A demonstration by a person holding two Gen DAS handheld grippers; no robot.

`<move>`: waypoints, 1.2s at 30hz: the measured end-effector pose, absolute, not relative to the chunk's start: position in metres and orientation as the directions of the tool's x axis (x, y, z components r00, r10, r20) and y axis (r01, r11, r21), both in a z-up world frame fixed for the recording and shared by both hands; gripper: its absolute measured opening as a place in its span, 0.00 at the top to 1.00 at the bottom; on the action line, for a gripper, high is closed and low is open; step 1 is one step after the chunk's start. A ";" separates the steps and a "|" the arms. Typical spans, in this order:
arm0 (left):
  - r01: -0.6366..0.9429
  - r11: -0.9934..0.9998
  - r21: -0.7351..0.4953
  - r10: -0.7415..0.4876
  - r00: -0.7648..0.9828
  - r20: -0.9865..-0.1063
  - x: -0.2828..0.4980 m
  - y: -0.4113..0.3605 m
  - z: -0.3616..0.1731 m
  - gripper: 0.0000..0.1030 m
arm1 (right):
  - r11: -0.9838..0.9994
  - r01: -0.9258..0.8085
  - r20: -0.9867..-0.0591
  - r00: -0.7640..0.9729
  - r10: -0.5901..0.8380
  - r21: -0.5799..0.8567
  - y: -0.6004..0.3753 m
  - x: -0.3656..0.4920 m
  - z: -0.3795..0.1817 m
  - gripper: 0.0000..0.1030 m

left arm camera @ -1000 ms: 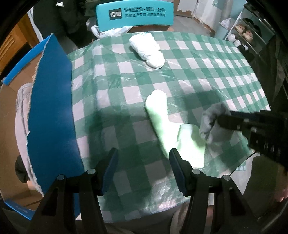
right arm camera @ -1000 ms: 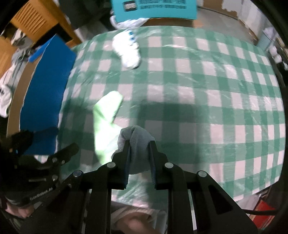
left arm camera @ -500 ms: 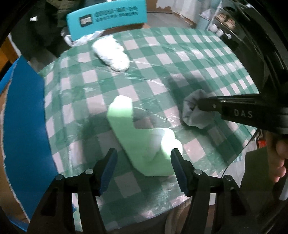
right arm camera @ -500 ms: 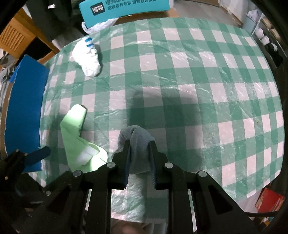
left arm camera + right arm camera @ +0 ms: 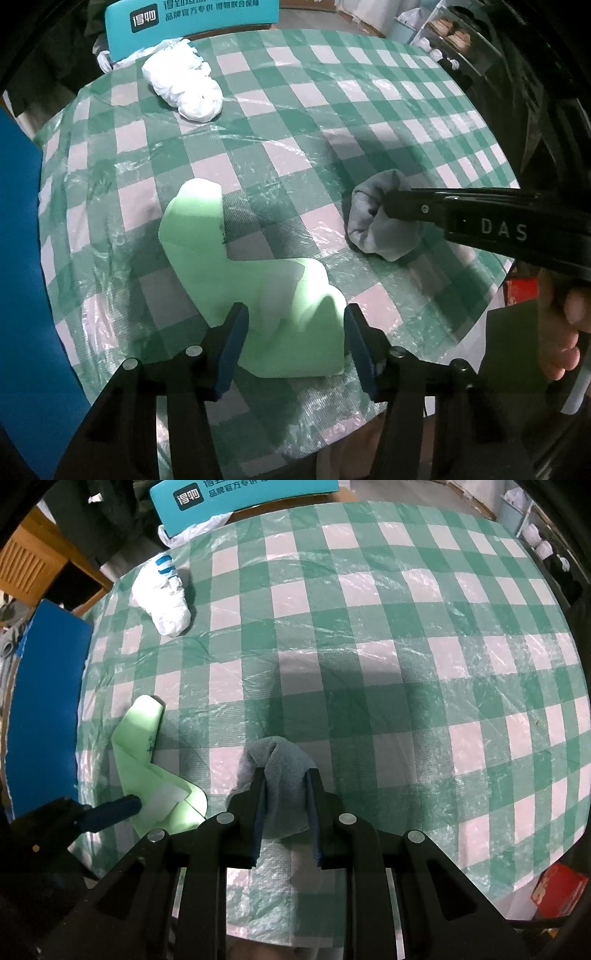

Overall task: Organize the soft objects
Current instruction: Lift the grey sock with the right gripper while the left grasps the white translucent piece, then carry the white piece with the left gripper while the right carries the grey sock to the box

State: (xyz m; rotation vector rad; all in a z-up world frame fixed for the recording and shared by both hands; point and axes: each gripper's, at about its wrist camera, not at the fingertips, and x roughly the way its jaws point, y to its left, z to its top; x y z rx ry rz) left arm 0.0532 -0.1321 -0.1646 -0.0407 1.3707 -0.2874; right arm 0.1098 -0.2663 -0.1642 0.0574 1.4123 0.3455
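A light green folded cloth (image 5: pixel 236 258) lies on the green checked table (image 5: pixel 332 110); it also shows in the right wrist view (image 5: pixel 147 760). My left gripper (image 5: pixel 293 328) is open, its jaws either side of the cloth's near end. My right gripper (image 5: pixel 284 782) is shut on a grey towel (image 5: pixel 275 771), which it holds just above the table; the towel also shows in the left wrist view (image 5: pixel 373 229). A white bundled cloth with blue stripes (image 5: pixel 162 598) lies at the far left of the table, also in the left wrist view (image 5: pixel 184 88).
A blue-sided box (image 5: pixel 44 709) stands off the table's left edge. A teal chair back (image 5: pixel 192 18) stands behind the table. A red box (image 5: pixel 557 890) lies on the floor at lower right. Shelves (image 5: pixel 454 33) stand at the far right.
My left gripper has moved forward and right so its open jaws now straddle the green cloth's near end. My right gripper has moved right with the grey towel, away from the green cloth.
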 end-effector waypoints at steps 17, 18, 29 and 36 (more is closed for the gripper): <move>0.187 0.967 -0.171 -0.207 0.192 -0.959 0.055 -0.130 -0.169 0.86 | 0.947 -0.215 -0.954 0.134 0.270 0.238 -0.265 0.109 -0.159 0.81; 0.187 0.967 -0.172 -0.208 0.197 -0.958 0.055 -0.129 -0.168 0.86 | 0.946 -0.221 -0.952 0.141 0.271 0.236 -0.264 0.108 -0.156 0.81; 0.144 0.970 -0.194 -0.227 0.266 -0.937 0.056 -0.112 -0.140 0.86 | 0.940 -0.229 -0.936 0.190 0.298 0.252 -0.263 0.106 -0.135 0.81; 0.119 0.977 -0.179 -0.208 0.326 -0.922 0.057 -0.100 -0.116 0.86 | 0.936 -0.249 -0.922 0.233 0.308 0.249 -0.261 0.103 -0.113 0.81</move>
